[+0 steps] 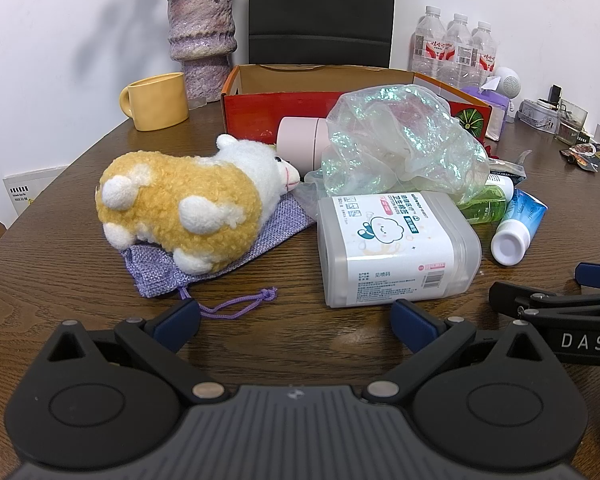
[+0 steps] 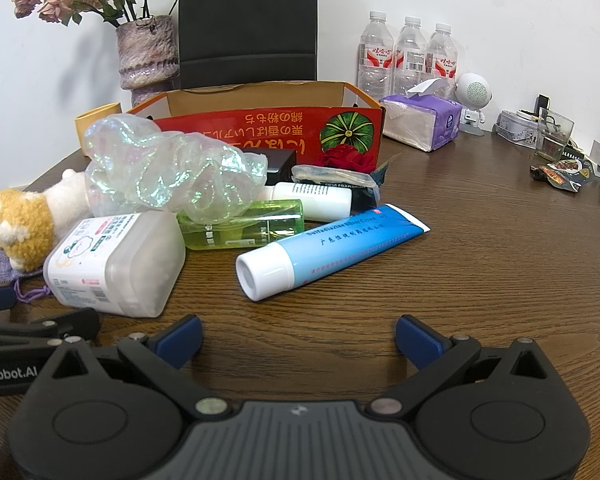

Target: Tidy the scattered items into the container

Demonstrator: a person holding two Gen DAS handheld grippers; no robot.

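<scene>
- Clutter lies on the brown wooden desk (image 2: 480, 240), in front of the open red cardboard box (image 2: 260, 128).
- Frosted plastic cotton-swab box (image 1: 396, 248) lies nearest the left hand-held gripper (image 1: 296, 320), whose fingers are spread apart and empty.
- Blue cream tube with white cap (image 2: 324, 248) lies just ahead of the right hand-held gripper (image 2: 298, 336), likewise spread and empty.
- Yellow-and-white plush sheep (image 1: 188, 204) rests on a purple drawstring pouch (image 1: 220, 256), left of the swab box.

Iridescent bag (image 1: 400, 144) hides most of what may be a pink cylinder (image 1: 300, 138)
</scene>
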